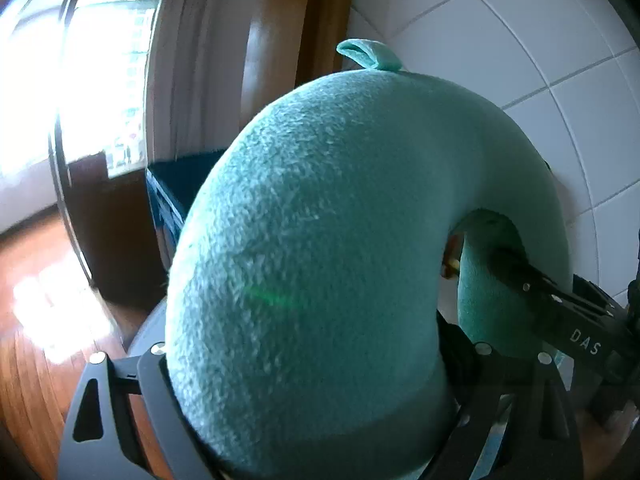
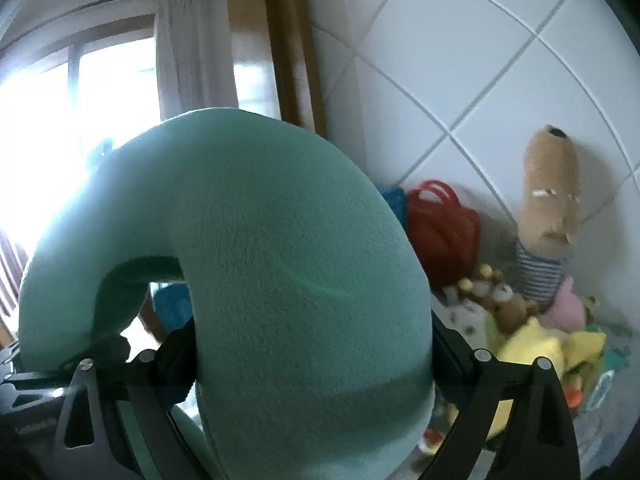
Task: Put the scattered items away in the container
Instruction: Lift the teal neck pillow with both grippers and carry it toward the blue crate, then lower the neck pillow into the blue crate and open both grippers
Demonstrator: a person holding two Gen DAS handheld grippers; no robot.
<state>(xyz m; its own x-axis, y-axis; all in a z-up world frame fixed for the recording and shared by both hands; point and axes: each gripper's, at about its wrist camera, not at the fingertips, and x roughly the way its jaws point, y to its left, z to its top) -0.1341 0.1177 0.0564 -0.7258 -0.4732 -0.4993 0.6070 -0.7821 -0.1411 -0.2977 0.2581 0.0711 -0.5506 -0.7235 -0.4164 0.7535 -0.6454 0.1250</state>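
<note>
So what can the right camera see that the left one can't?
Only the right wrist view shows the toy pile by the tiled wall: a tan plush dog, a red bag and yellow toys. Only the left view shows the pillow's hanging loop and the wooden floor. Both show the green neck pillow, clamped by the left gripper and right gripper.

The left gripper (image 1: pixel 308 368) clamps one arm of the teal neck pillow (image 1: pixel 320 220). The right gripper (image 1: pixel 516 268) grips the pillow's other arm, just right of it.
</note>
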